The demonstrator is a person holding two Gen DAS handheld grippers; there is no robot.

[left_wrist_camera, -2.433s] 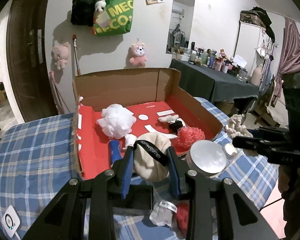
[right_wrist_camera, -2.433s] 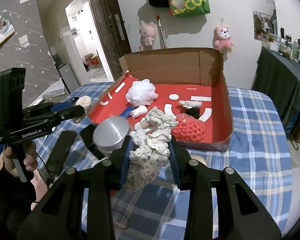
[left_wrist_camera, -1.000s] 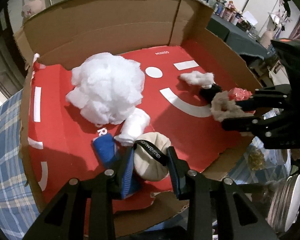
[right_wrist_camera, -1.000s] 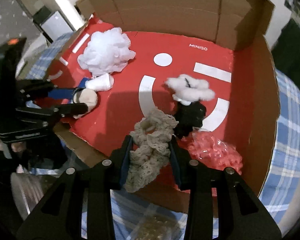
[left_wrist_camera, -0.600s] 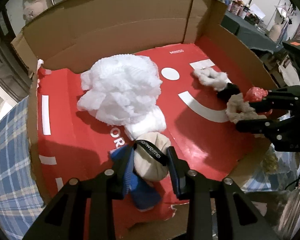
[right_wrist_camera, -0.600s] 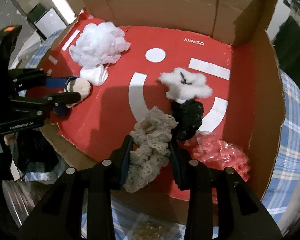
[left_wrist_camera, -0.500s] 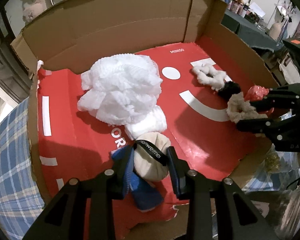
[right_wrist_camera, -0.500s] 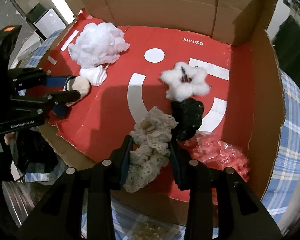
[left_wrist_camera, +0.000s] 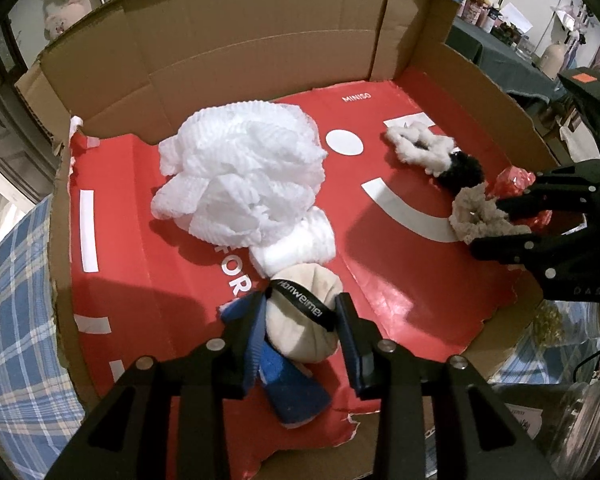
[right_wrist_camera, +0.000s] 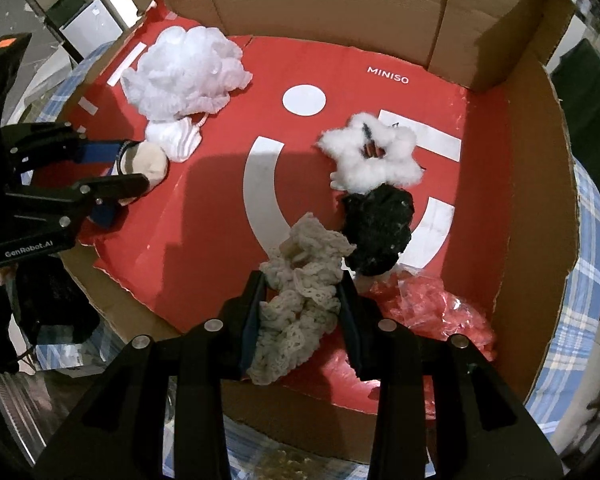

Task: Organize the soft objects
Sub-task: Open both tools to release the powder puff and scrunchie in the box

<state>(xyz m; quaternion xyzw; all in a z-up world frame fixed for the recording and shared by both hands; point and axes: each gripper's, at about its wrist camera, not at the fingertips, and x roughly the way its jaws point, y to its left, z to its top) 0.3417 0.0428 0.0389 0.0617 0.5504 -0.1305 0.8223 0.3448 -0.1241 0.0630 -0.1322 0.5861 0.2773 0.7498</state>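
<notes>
Both grippers have come forward from above the tabletop and now hang low inside the cardboard box (left_wrist_camera: 260,40), over its red floor. The left gripper (left_wrist_camera: 300,320) has its jaws closed part-way on a beige rolled sock (left_wrist_camera: 300,332) bound by a black printed band, at the near left of the box; a blue sock (left_wrist_camera: 292,388) lies beneath it, apparently touching, and a white rolled sock (left_wrist_camera: 296,240) sits just beyond, under the big white mesh pouf (left_wrist_camera: 240,176). The right gripper (right_wrist_camera: 302,304) has its jaws closed part-way on a cream crocheted piece (right_wrist_camera: 300,304), near the right side, just beside a black fluffy scrunchie (right_wrist_camera: 380,232), with a white fluffy scrunchie (right_wrist_camera: 370,156) farther back and red crinkled plastic (right_wrist_camera: 428,312) to the near right.

Both held items look light, soft and compressible. The sock roll should keep its shape if taken across its middle, at the band. The crochet is limp and droops below the jaws, so a grip on its bunched centre seems best; loose loops could snag on the pads at release. Neither piece has yet been let go.
</notes>
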